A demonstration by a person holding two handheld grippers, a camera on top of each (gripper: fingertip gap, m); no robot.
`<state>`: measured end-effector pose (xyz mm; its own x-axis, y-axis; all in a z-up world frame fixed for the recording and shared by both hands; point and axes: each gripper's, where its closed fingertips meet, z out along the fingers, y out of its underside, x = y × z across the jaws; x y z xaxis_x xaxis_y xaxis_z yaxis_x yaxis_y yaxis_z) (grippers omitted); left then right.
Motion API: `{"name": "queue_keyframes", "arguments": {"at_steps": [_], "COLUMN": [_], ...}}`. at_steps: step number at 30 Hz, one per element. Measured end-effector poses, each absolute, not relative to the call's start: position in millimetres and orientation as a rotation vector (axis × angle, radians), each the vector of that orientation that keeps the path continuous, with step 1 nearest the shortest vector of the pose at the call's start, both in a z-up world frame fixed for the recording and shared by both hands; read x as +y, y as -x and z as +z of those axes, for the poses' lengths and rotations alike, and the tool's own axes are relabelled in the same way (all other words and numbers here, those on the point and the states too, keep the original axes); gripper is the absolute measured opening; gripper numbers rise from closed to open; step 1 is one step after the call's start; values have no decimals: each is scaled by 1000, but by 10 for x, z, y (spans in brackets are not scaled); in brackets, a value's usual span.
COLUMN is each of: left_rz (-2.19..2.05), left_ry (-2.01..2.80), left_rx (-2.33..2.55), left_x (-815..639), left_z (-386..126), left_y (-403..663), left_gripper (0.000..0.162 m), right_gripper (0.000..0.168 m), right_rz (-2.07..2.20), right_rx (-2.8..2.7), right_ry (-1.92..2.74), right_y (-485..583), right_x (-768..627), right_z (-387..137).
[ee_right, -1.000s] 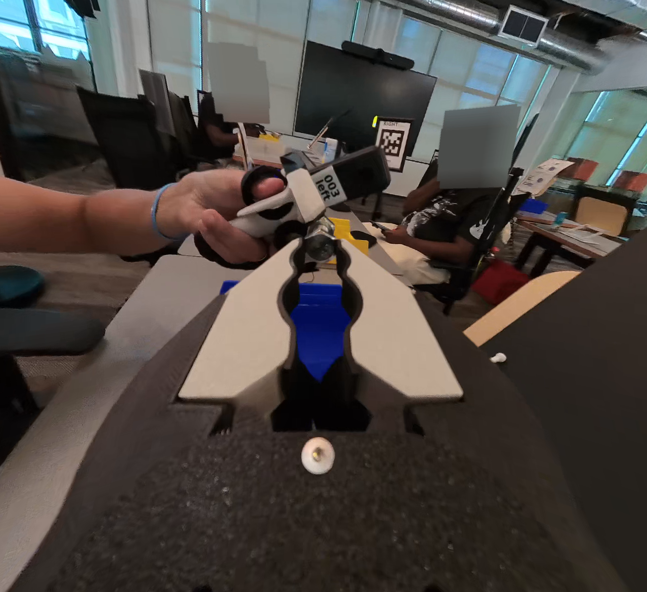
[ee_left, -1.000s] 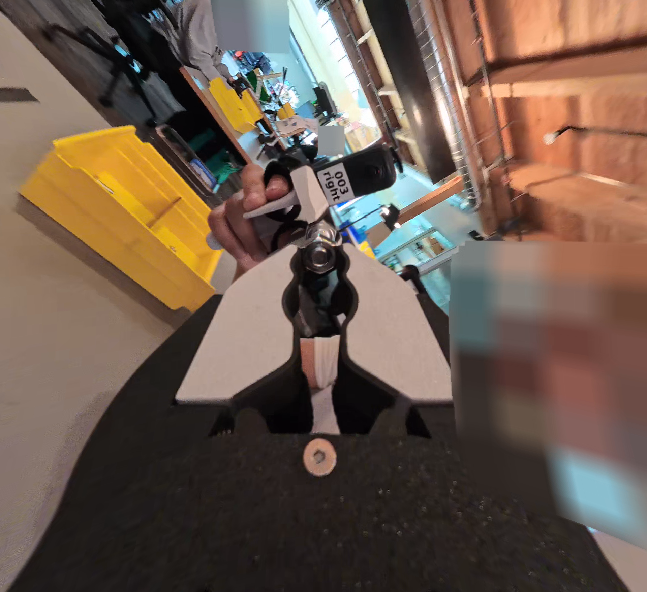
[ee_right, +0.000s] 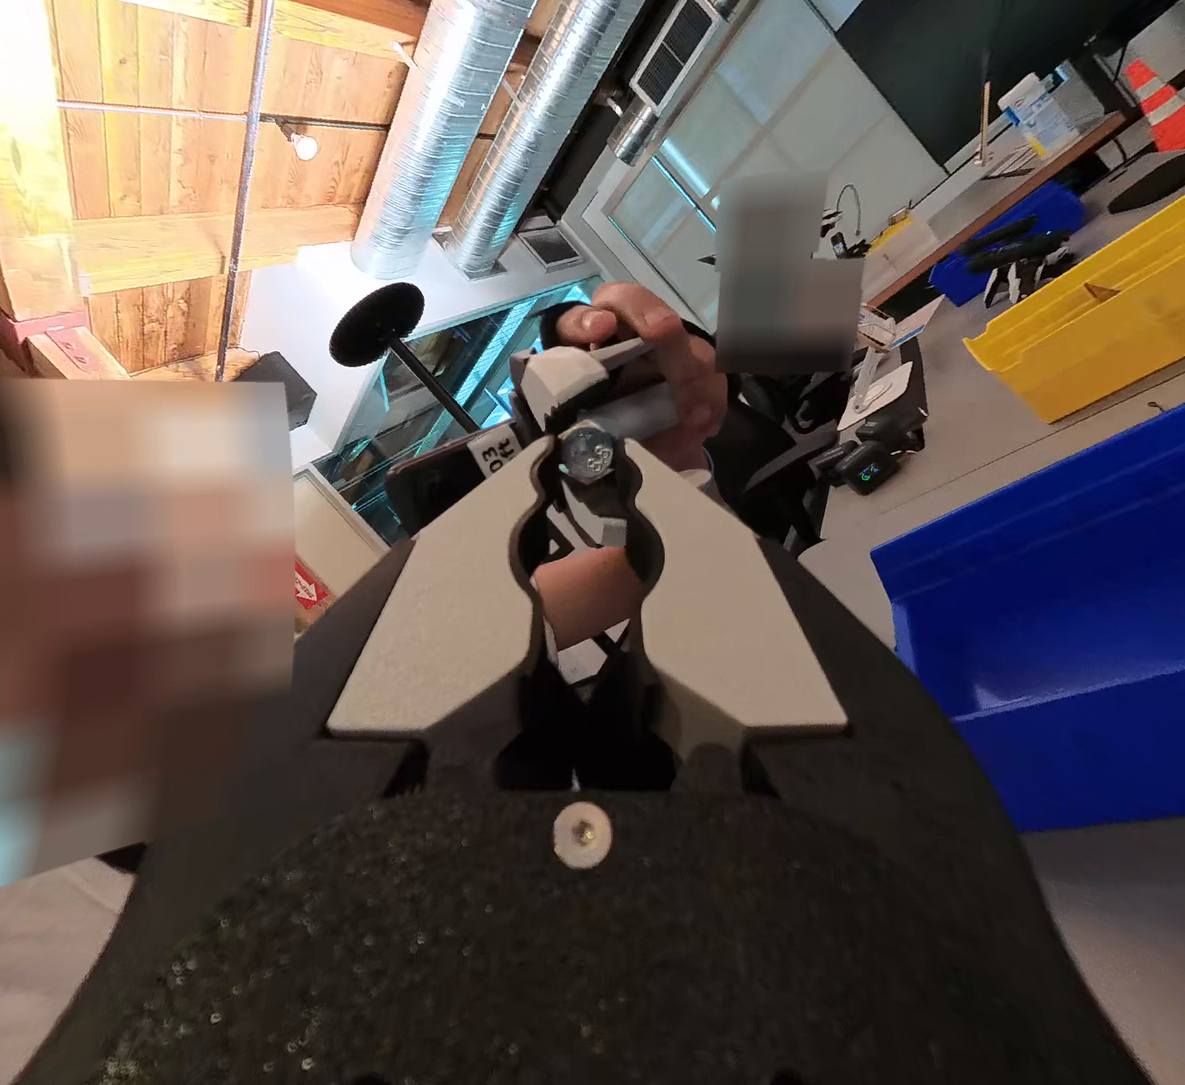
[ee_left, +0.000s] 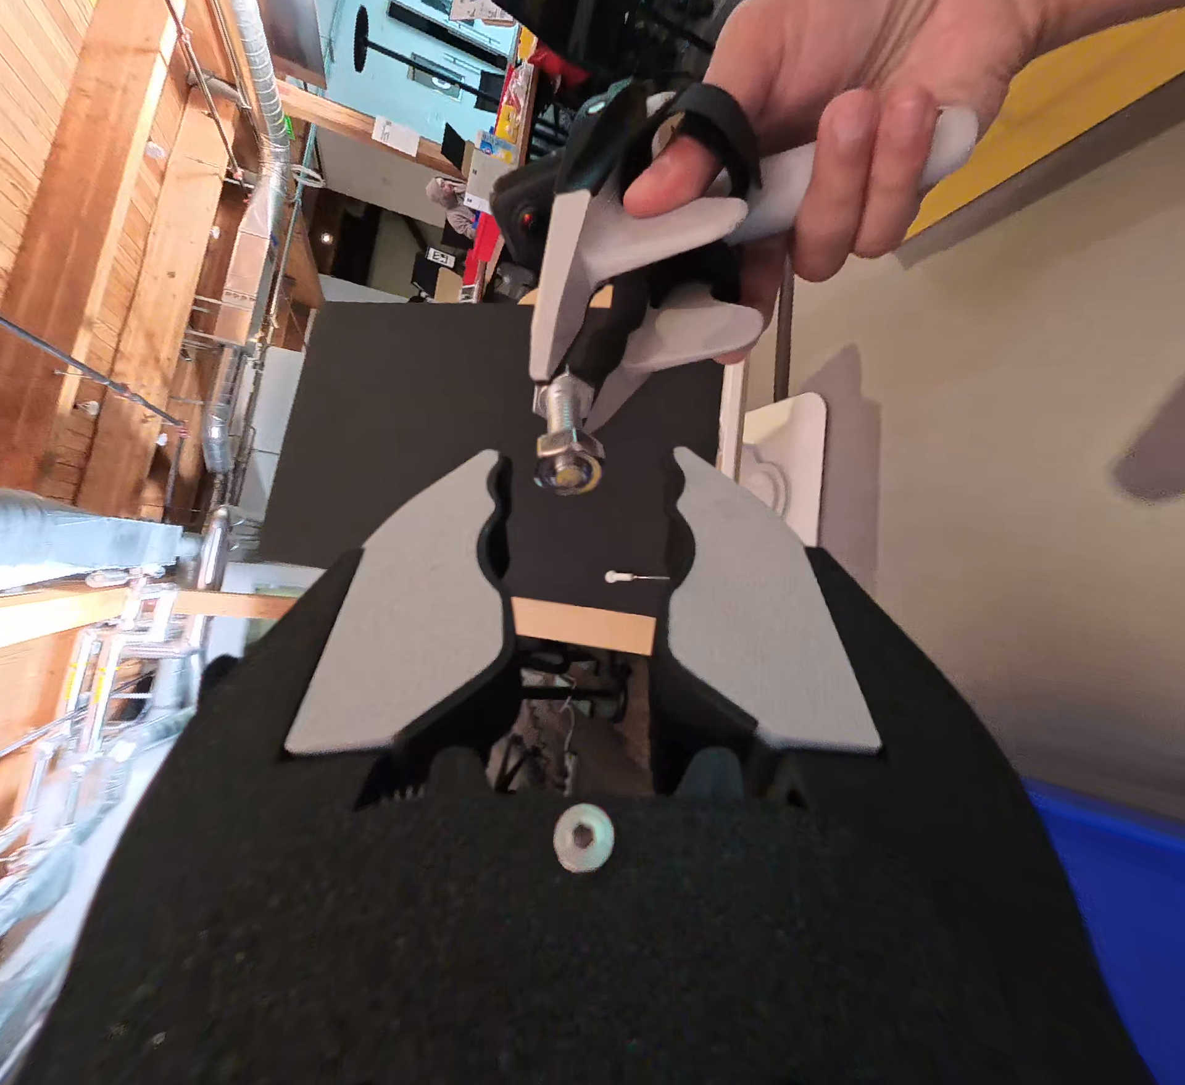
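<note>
- A steel hex bolt (ee_left: 565, 421) with a nut (ee_left: 569, 447) threaded near its free end is the thing both grippers meet at; it hangs in the air between them, above the grey table (ee_left: 1026, 413).
- In the right wrist view the bolt's stamped hex head (ee_right: 587, 455) sits pinched between the tips of the right gripper (ee_right: 587, 456), whose fingers are drawn close together on it.
- In the left wrist view the left gripper (ee_left: 587, 464) stands wide apart, holding nothing; the nut end of the bolt lies just ahead of its fingertips, in the gap between them but touching neither.
- A hand (ee_left: 885, 92) grasps the right gripper's white handle, one finger through a black loop.
- Farther out: a black panel (ee_left: 410, 413) behind the bolt, a blue bin (ee_right: 1039, 637) and a yellow bin (ee_right: 1084, 323) on the table, silver ducts (ee_right: 487, 92) under a wooden ceiling.
</note>
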<state>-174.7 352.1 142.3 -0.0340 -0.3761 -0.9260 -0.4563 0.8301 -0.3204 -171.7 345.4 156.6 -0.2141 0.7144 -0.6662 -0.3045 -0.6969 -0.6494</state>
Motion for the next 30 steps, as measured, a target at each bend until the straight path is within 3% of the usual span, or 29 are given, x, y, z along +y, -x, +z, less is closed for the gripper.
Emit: {"name": "queue_keyframes", "arguments": {"at_steps": [2, 4, 7, 12, 20, 23, 26, 30], "left_rz": [109, 119, -11, -679, -1740, -2109, -2170, -1824], "left_ry": [627, 595, 704, 1084, 1650, 1787, 1792, 1666], "left_rx": [1639, 1613, 1616, 1561, 1236, 1062, 1058, 1275], "left_x": [3518, 3512, 3504, 3385, 3340, 3365, 3384, 3423], "left_z": [1439, 1486, 1480, 1499, 1474, 1463, 1439, 1335], "left_y": [1748, 1756, 1753, 1746, 1780, 1776, 1767, 1758], "left_gripper": [38, 18, 18, 19, 18, 18, 19, 22], "right_gripper": [16, 16, 16, 16, 17, 17, 16, 16], "right_rz": [1982, 1980, 1912, 1579, 663, 587, 672, 812], "right_rx": [-516, -518, -547, -708, -1006, -1012, -981, -890], "right_ry": [1374, 1372, 1366, 1303, 1187, 1206, 1247, 1296], "right_y": [1740, 1742, 1735, 1746, 1780, 1766, 1752, 1718], "right_x": [3433, 3429, 3421, 3351, 3396, 3427, 3454, 3503], "right_z": [1568, 1573, 1591, 1653, 1482, 1465, 1453, 1481]}}
